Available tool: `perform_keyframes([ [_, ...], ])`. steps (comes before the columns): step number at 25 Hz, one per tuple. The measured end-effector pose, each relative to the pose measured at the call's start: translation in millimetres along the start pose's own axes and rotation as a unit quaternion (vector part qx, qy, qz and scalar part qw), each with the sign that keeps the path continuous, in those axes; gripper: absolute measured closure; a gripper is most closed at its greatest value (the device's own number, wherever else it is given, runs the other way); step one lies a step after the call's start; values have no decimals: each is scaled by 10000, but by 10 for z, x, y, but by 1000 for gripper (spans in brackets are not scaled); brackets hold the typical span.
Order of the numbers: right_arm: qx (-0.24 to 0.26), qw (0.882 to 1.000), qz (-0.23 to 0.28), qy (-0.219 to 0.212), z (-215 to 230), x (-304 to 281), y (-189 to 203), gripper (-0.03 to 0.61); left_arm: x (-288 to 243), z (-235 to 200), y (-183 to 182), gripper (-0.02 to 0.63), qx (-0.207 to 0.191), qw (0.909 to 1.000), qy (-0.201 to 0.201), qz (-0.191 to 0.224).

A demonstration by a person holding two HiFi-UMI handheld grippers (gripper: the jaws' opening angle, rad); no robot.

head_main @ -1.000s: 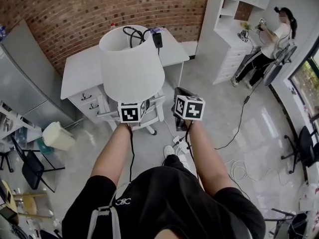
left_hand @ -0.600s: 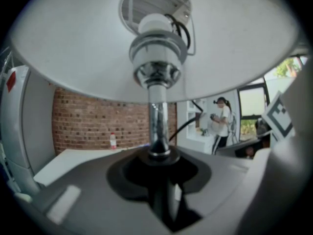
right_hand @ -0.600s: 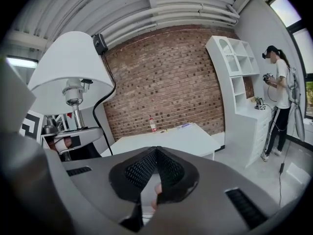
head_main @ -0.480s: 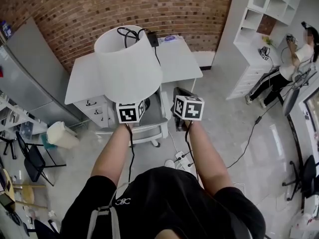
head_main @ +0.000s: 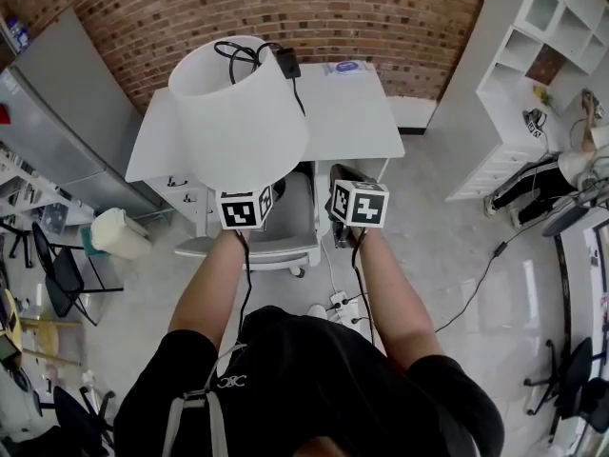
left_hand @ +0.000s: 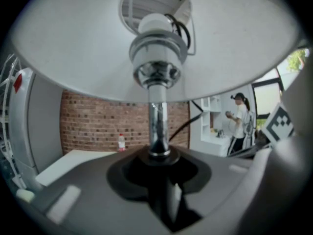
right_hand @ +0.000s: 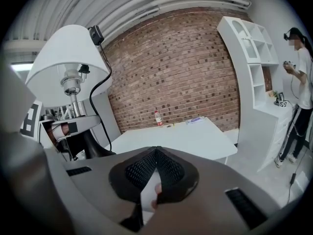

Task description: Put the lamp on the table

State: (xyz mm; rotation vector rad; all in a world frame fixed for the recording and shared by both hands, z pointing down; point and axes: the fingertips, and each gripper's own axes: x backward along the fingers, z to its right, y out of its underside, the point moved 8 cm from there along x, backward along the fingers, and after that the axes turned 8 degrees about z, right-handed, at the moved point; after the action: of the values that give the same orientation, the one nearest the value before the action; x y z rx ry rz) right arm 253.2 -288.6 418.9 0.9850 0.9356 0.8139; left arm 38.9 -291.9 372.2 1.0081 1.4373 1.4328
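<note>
A white lamp (head_main: 238, 112) with a cone shade hangs in the air in front of me, its black cord and plug (head_main: 284, 61) tucked into the shade's top. My left gripper (head_main: 245, 206) is shut on the lamp's chrome stem (left_hand: 158, 126), just under the bulb socket. The white table (head_main: 347, 112) stands against the brick wall, beyond and below the lamp. My right gripper (head_main: 341, 181) hovers beside the lamp on its right, shut, with nothing between its jaws. In the right gripper view the lamp (right_hand: 66, 53) shows at the left, above the table (right_hand: 181, 136).
A grey chair (head_main: 276, 231) is pushed under the table's front. A bottle (right_hand: 158, 117) and a small flat item (head_main: 347, 67) lie near the table's back edge. A grey cabinet (head_main: 67, 112) stands left, white shelving (head_main: 542, 74) and a person (head_main: 571, 165) right. A power strip (head_main: 338, 303) lies on the floor.
I have come closer to the table, which now sits more centred under the lamp. The lamp stays in the left gripper; both grippers keep their places relative to me.
</note>
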Motion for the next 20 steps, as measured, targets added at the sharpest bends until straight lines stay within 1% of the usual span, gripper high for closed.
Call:
perform_keyframes([
  [8,62,9993,-252,-261,-115,-455,68,580,-161,-328,130,505,-14,9997,-217,-117],
  [14,113,9993,-289,-195,-223,-906,10,581,-464,-801,189,505,173,9995,-262,-98],
  [20,117,9993,-347,-15,-384,-1393,-70,580,-885,-1345,237,505,86,9998,-148,-57],
])
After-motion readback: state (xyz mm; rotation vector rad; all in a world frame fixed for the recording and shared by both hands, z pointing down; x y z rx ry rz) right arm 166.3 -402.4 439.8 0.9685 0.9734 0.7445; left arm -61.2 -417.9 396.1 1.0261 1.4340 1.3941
